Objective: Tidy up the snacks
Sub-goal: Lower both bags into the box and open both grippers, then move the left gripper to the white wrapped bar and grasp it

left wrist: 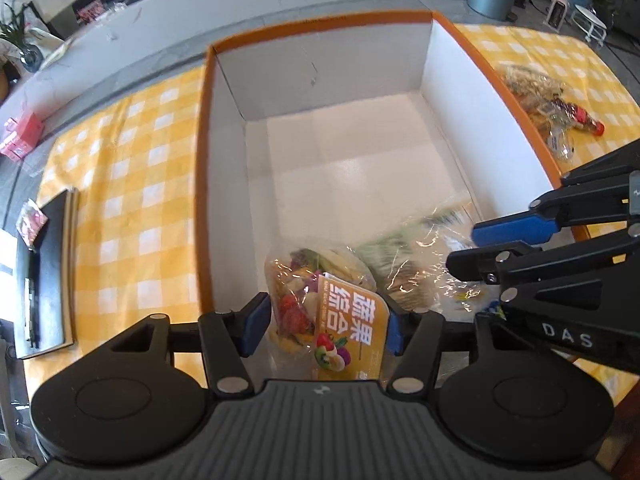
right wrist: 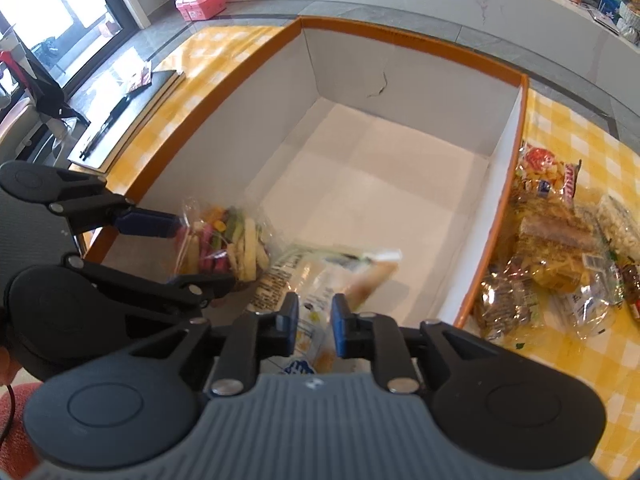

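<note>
- Snack bags: two are inside the orange-rimmed box [left wrist: 204, 168], at its near end; the rest of the white floor is bare.
- Dried fruit and vegetable bag [left wrist: 320, 312]: clear film with a stiff yellow label. Judged light, crinkly and slippery, with brittle contents; best held at the label or a seam, without squeezing the chips.
- Left gripper [left wrist: 320, 322]: jaws stand apart on either side of that bag; whether the pads press on it cannot be told.
- Second bag [right wrist: 320, 280]: clear, blurred, with pale printing. Judged light and limp; likely to sag when held by one edge.
- Right gripper [right wrist: 315, 326]: jaws slightly apart, with the bag's near edge between them; the film looks loose in the gap, not clamped.
- Loose snack packets [right wrist: 560, 256]: a heap on the yellow checked cloth [left wrist: 132, 184] just beside the box; they overlap too much for a count.
- Grippers: two.
</note>
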Available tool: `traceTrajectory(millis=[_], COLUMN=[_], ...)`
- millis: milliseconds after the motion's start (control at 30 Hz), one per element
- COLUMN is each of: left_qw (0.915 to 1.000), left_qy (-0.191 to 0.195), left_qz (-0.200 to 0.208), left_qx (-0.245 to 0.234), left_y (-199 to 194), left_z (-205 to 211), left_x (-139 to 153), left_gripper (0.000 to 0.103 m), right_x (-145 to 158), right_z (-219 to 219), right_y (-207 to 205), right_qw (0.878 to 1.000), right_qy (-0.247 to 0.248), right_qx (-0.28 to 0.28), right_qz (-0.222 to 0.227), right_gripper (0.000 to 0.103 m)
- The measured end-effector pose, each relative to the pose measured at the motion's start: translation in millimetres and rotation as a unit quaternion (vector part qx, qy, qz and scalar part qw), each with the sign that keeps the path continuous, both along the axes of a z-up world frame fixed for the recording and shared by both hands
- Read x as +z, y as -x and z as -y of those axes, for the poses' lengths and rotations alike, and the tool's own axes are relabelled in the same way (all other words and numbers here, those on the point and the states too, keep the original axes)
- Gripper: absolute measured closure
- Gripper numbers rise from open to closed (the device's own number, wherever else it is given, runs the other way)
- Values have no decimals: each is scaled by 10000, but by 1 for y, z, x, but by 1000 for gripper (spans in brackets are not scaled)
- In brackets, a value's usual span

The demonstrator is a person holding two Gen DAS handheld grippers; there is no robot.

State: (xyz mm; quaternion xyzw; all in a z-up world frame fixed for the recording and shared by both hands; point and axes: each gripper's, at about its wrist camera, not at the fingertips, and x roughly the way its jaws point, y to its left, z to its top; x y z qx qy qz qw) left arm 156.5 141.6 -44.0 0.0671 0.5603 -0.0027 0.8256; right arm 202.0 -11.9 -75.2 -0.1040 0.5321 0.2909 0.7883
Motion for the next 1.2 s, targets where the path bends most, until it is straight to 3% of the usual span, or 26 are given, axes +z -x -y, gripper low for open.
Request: traceTrajectory(millis=[100, 233, 400, 467, 633, 733, 867, 1000, 1133, 1200], left_qw=[9999, 9991, 9974, 9972, 9963, 9967, 9984, 9993, 9995, 9996], left_qy=[-21, 78, 72, 19, 61, 275, 106, 49, 242, 112], left_qz=[158, 413, 719, 744, 851, 766, 501, 236, -71, -171], left_qx=[42, 68, -29, -89, -121, 65, 227, 284, 207, 174], left_y=[1, 4, 8, 7, -6, -26, -49, -49, -39, -34], left_z=[0, 2, 11, 15, 22, 17, 13, 9, 8, 10], left_x=[9, 25, 40, 39, 27, 17, -3, -16, -18, -19], left_gripper=[33, 34, 46, 47, 47, 56, 70, 71, 72, 72], right_x=[5, 14, 28, 34, 38, 43, 52, 55, 53, 50], right_z=[4, 13, 23, 29, 42, 50, 60, 70, 79, 82], right_y=[-1, 0, 7, 10, 18, 22, 27, 25, 25, 24], right_qw=[9999, 9994, 9984, 9979, 9965, 9942, 9913, 9902, 9884, 9883], right_qy=[-15, -199, -325, -371, -515, -554, -513, -571, -655, -717], right_qx=[-116, -254, -288, -297, -409, -569, -567, -631, -754, -782], right_qz=[93, 149, 375, 444, 513, 724, 1075, 1103, 1141, 1092], right_gripper=[70, 69, 65, 60, 60, 60, 60, 60, 60, 60])
